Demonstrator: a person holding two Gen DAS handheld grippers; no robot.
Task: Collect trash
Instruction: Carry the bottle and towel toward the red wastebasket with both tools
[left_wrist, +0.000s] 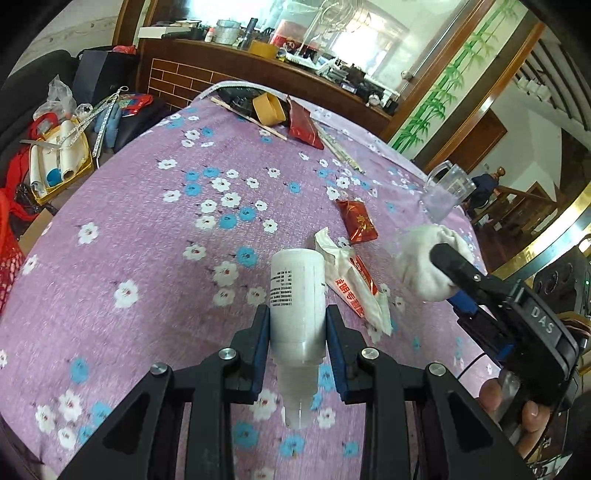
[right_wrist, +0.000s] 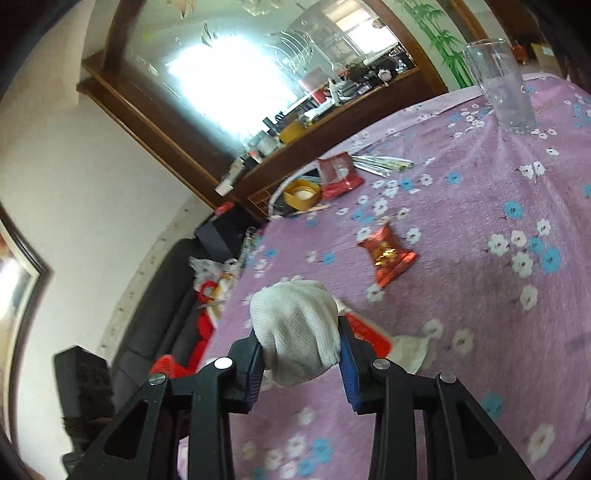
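Note:
My left gripper (left_wrist: 297, 325) is shut on a white plastic bottle (left_wrist: 297, 295), held above the purple flowered tablecloth (left_wrist: 147, 229) with its cap toward the camera. My right gripper (right_wrist: 301, 339) is shut on a crumpled white cloth (right_wrist: 299, 328); from the left wrist it shows at the right (left_wrist: 448, 275) with the white cloth (left_wrist: 424, 262) in its jaws. A white and orange wrapper (left_wrist: 354, 284) lies just beyond the bottle, and the same wrapper (right_wrist: 373, 332) peeks out behind the cloth. A small red packet (left_wrist: 358, 221) (right_wrist: 388, 256) lies further out.
A clear glass (left_wrist: 447, 192) (right_wrist: 506, 85) stands near the table's right edge. At the far end lie a yellow tape roll (left_wrist: 267, 109), a larger red packet (left_wrist: 304, 123) and chopsticks (left_wrist: 340, 147). Clutter and a dark sofa (right_wrist: 159, 325) sit off the table's left side.

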